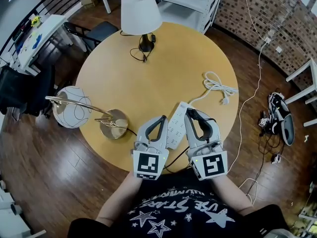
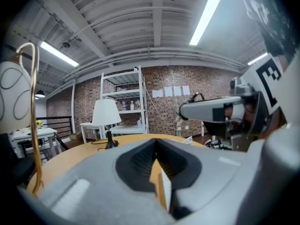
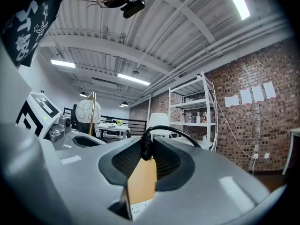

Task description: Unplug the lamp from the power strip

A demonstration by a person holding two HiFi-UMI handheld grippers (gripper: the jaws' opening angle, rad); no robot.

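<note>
The strip [image 1: 175,128] lies at the bench's [image 1: 148,78] near edge, between the claws, its long axis pointing away from the person. The right claw [image 1: 191,113] is closing, its tips pinching the black plug [image 3: 145,149]. The left claw [image 1: 161,118] is closed and empty.

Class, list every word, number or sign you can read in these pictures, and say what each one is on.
T-shirt: part reads "STAR"; the rest of the lettering is too stylised to make out.
Marker cubes: black-and-white square patterns only, no words.
Wall papers: too small to read.
Power strip: no print legible.
</note>
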